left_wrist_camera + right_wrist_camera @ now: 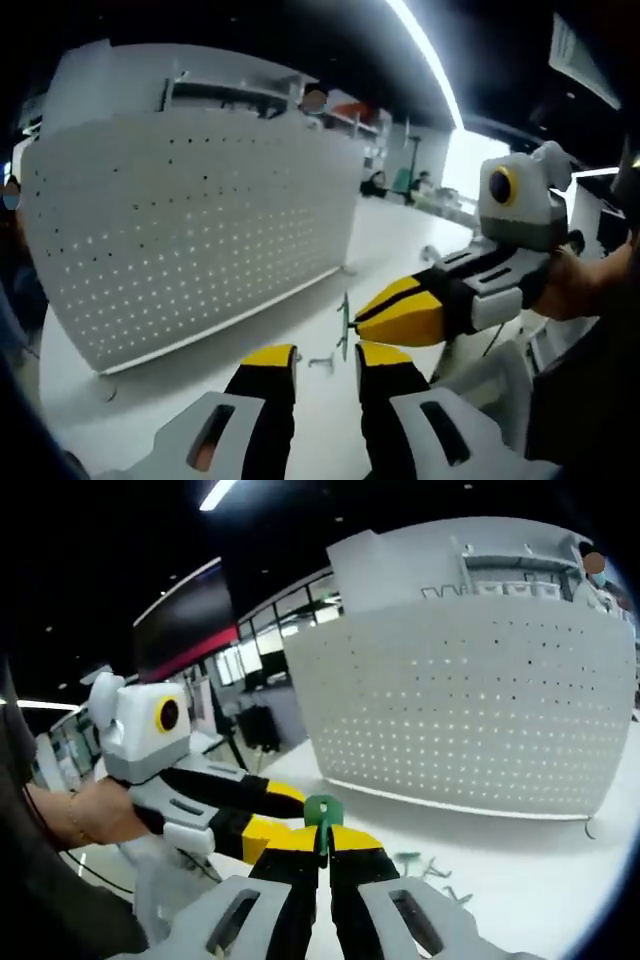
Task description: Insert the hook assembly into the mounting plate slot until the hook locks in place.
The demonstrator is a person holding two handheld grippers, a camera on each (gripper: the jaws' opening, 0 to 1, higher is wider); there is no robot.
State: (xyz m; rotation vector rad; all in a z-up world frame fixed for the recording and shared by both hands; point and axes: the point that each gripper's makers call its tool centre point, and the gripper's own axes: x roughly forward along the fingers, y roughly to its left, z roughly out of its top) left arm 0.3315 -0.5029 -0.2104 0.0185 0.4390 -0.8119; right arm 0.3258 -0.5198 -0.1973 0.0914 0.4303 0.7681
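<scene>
In the left gripper view the left gripper (325,358) is rising from the bottom centre, its yellow-tipped jaws spread with a clear gap and gripping nothing. The right gripper (352,318) is reaching in from the right edge, a hand (580,285) wrapping its body, its yellow tips pointing left and pinching a thin green hook (343,325) that is standing roughly upright just above the gap between the left jaws. A small metal piece (322,362) is lying on the white table (380,250) between those jaws. In the right gripper view the right gripper (322,842) is coming up from the bottom centre with its jaws pressed nearly together on the hook (322,815), whose green rounded head is sticking up just above the tips. The left gripper (290,825) is entering from the left, held by a hand (95,810), its yellow tips close beside the hook. Several small green-grey parts (425,868) are lying on the table (520,870) at lower right. The white pegboard (190,230) is standing upright, taking up the upper left of the left gripper view and the upper right of the right gripper view (470,710), well apart from the hook.
</scene>
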